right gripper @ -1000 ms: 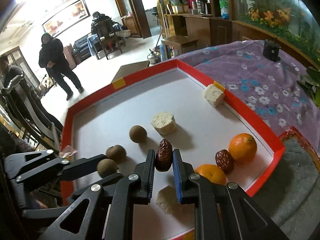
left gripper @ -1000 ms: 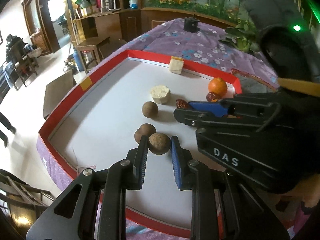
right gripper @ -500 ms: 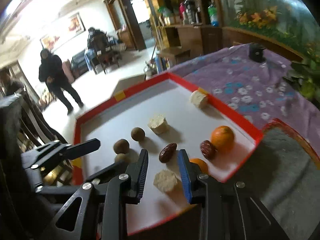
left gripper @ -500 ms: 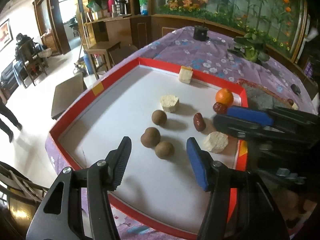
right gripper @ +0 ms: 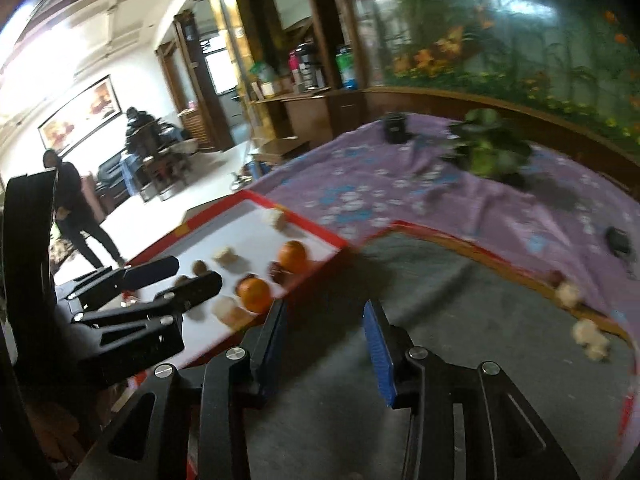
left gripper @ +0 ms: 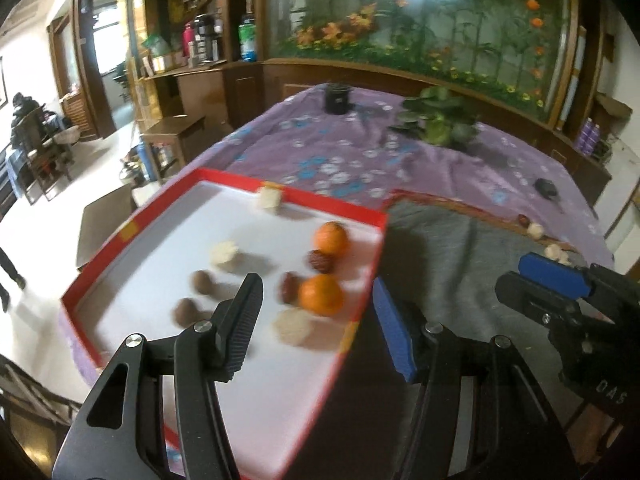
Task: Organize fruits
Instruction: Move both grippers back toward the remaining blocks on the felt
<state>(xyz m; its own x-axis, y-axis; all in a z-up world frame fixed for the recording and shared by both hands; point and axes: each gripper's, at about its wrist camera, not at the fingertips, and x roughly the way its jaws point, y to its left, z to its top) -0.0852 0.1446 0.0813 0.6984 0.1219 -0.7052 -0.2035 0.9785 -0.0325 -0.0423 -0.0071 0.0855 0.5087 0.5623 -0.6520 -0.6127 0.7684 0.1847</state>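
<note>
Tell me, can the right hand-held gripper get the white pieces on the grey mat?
Probably yes. The right hand-held gripper is empty, its jaws opening, over the grey mat. Nothing stands between it and the white pieces near the mat's far edge.

A planted glass tank spans the rear wall. Left of the tank: wooden shelving, pale floor, framed picture, bright window.

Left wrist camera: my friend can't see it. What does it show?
An open, empty left gripper hangs over a red-rimmed white tray holding two oranges, brown round fruits, dark dates and pale chunks. The right gripper is beside it over a grey mat. The picture is blurry.
</note>
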